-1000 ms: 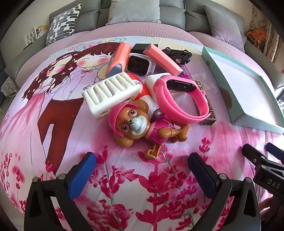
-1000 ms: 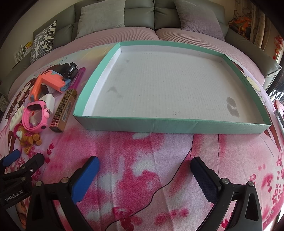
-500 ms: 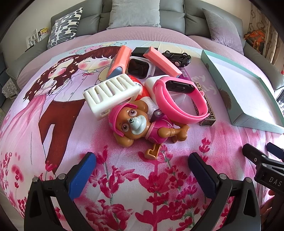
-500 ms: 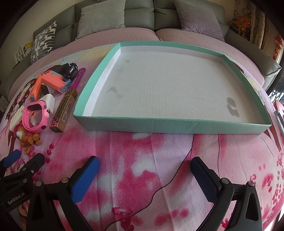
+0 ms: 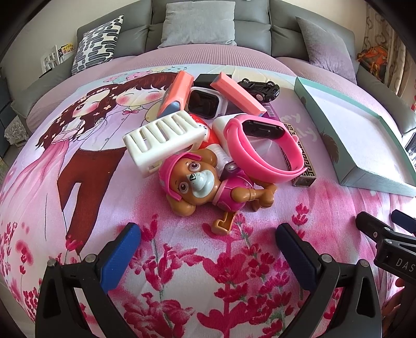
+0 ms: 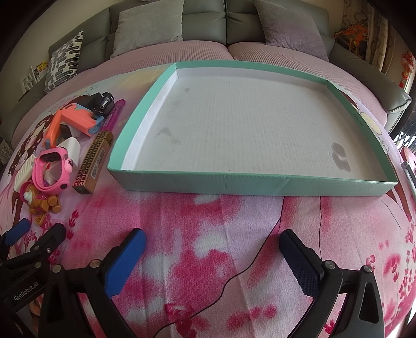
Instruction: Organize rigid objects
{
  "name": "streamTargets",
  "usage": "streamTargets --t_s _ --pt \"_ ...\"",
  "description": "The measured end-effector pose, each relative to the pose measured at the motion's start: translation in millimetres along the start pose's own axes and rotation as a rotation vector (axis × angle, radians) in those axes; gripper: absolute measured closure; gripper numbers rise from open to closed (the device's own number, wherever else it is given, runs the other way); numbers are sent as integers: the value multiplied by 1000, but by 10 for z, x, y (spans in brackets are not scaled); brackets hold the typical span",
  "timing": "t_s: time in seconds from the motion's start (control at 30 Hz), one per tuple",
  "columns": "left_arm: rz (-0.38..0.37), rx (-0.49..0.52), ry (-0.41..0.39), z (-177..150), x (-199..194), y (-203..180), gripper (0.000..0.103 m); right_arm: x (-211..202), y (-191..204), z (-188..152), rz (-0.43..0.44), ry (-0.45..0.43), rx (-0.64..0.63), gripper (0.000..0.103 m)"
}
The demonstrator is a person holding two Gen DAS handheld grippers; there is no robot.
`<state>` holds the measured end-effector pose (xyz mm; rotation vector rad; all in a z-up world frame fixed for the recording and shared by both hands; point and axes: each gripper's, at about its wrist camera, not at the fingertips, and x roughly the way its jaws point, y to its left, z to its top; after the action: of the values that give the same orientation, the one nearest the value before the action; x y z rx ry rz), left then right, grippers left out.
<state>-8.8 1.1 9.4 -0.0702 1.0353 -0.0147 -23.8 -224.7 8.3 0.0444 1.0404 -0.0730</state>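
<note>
A heap of toys lies on the pink bedspread: a brown dog figure in pink (image 5: 205, 182), a pink wristband (image 5: 262, 148), a white slotted block (image 5: 163, 137), a white watch with orange straps (image 5: 205, 102), a black toy car (image 5: 260, 87) and a patterned brown box (image 5: 301, 156). My left gripper (image 5: 205, 254) stands open just short of the dog figure, holding nothing. To the right lies a shallow teal tray (image 6: 249, 182), white inside and bare. In front of its near wall my right gripper (image 6: 212, 260) is open with nothing in it. The heap (image 6: 57, 156) shows left of the tray.
A grey sofa back with cushions (image 5: 200, 23) runs along the far side. A patterned pillow (image 5: 96, 41) leans at the back left. The right gripper's fingers (image 5: 377, 234) show at the left view's right edge, the left gripper's fingers (image 6: 31, 239) at the right view's left edge.
The left gripper has eased slightly forward and up toward the heap. The right gripper has barely moved. Both stay open.
</note>
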Motion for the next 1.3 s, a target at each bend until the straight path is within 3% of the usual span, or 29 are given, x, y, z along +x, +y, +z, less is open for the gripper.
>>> streamTargets --t_s 0.57,0.7,0.83,0.97,1.1,1.3 --pt "-23 -9 -16 -72 -12 5 0 -3 0 -4 0 -2 0 0" --pt "-50 -9 15 -52 -40 67 0 -50 -33 37 17 3 11 0" --pt "-66 -73 35 -15 -121 244 0 -184 -68 87 72 -19 33 0" --pt "-55 -100 -24 77 -260 405 0 -454 7 234 134 -113 15 0" --pt "-35 -90 -96 154 -376 495 0 -553 191 366 215 -138 -8 0" --pt "-11 -62 -60 254 -241 501 0 -579 557 544 315 -137 -53 0"
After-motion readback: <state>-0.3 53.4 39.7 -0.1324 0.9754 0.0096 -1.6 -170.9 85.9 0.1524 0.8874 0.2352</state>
